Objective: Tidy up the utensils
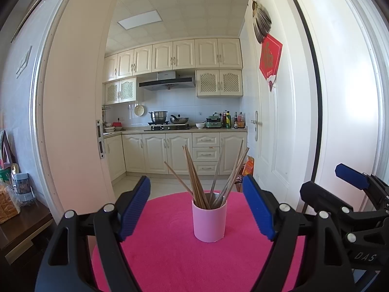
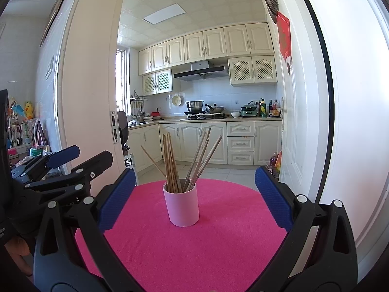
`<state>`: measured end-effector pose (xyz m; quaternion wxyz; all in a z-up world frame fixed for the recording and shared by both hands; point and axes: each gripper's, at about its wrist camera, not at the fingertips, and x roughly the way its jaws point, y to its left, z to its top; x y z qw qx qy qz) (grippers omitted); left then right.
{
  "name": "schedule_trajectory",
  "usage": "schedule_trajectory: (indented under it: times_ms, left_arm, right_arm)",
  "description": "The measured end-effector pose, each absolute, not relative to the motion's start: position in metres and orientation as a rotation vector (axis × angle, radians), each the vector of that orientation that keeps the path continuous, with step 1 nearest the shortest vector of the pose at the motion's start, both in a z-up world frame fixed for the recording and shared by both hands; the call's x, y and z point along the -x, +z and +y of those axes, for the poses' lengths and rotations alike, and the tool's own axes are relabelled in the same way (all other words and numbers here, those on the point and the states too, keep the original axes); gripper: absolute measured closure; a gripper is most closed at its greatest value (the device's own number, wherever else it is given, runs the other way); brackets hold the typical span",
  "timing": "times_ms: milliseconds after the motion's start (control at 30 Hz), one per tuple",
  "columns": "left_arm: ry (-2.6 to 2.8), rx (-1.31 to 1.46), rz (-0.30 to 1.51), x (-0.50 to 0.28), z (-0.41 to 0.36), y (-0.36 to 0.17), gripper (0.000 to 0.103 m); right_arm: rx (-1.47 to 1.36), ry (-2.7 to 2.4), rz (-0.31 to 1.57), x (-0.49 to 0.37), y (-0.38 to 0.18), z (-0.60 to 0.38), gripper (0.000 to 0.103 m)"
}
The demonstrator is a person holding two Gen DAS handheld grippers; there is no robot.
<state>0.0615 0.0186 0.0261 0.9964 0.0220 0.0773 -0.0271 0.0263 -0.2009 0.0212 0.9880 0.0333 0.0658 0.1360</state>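
A pink cup (image 1: 209, 221) stands upright on a round pink mat (image 1: 170, 255) and holds several wooden chopsticks (image 1: 201, 180) that fan outward. My left gripper (image 1: 197, 209) is open and empty, its blue pads on either side of the cup, short of it. In the right wrist view the cup (image 2: 181, 206) with the chopsticks (image 2: 184, 160) stands on the mat (image 2: 194, 243), and my right gripper (image 2: 194, 199) is open and empty, pads wide of the cup. The right gripper shows in the left view (image 1: 325, 182), and the left gripper in the right view (image 2: 85, 155).
A white door (image 1: 274, 121) stands open at the right and a white door frame (image 1: 73, 121) at the left. A dark wooden side table (image 1: 22, 231) with packets is at the far left. The kitchen counter (image 1: 175, 129) with pots lies beyond.
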Motion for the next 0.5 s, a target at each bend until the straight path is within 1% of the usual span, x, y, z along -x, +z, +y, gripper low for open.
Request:
schedule_trajectory:
  times_ms: [500]
  left_arm:
    - [-0.051, -0.052, 0.152, -0.0620, 0.0172, 0.0271, 0.026]
  right_arm:
    - [-0.072, 0.274, 0.135, -0.0268, 0.0196, -0.2018, 0.006]
